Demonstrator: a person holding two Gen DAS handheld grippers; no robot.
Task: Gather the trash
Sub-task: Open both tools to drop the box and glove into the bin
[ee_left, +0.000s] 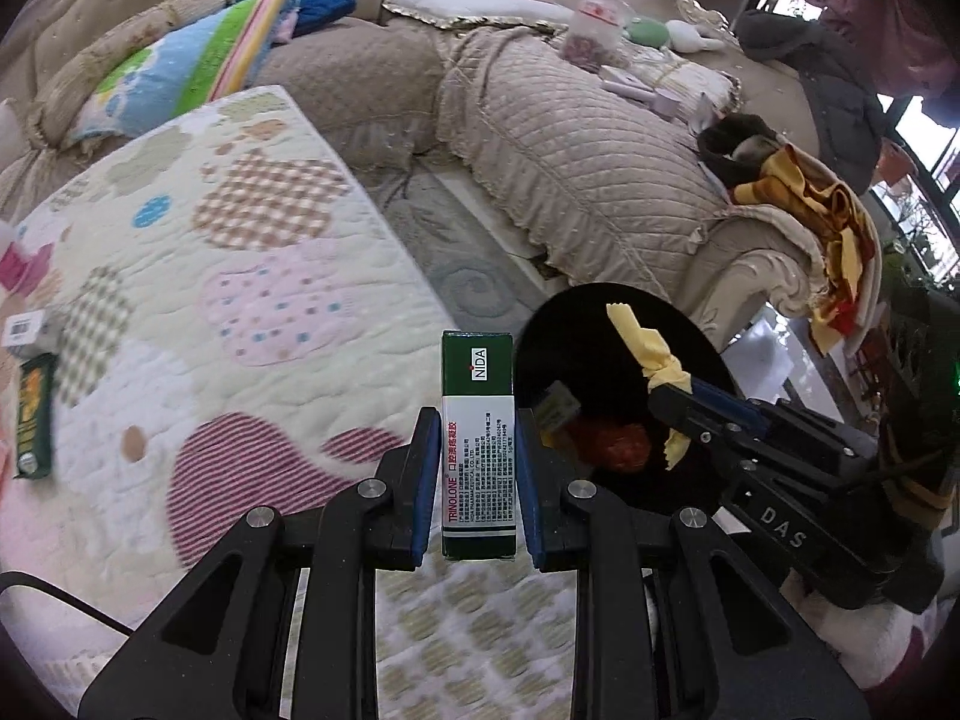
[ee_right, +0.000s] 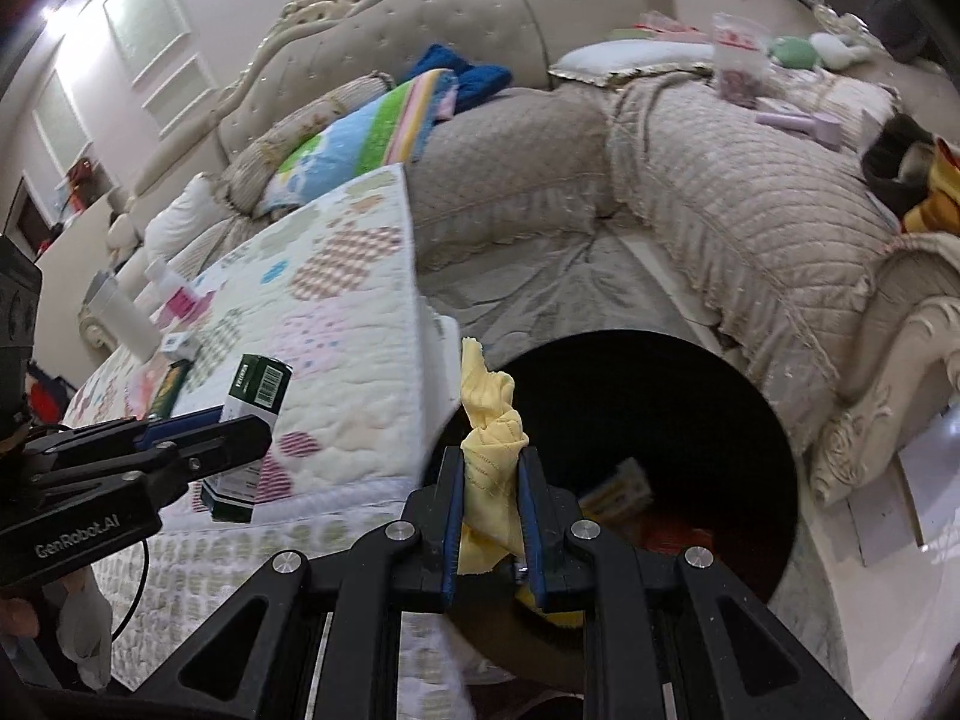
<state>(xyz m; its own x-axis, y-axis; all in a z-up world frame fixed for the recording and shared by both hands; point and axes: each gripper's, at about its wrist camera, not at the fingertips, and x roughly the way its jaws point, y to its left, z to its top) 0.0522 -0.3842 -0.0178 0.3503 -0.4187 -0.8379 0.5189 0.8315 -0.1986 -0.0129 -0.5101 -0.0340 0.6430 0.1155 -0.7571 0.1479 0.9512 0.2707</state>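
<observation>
My left gripper (ee_left: 477,420) is shut on a green and white medicine box (ee_left: 478,420), held upright over the quilted table edge, just left of the black trash bin (ee_left: 708,360). It also shows in the right wrist view (ee_right: 249,420). My right gripper (ee_right: 491,462) is shut on a knotted yellow cloth scrap (ee_right: 489,420), held over the left rim of the bin (ee_right: 750,420). That scrap also shows in the left wrist view (ee_left: 651,354). Inside the bin lie a red wrapper (ee_left: 618,441) and a small box (ee_left: 558,405).
The quilted table cover (ee_left: 240,300) carries a green packet (ee_left: 33,414) and a small box (ee_left: 24,327) at its left end. A beige sofa (ee_left: 570,150) with cushions and clutter curves behind. A white bottle (ee_right: 123,315) stands at the table's far end.
</observation>
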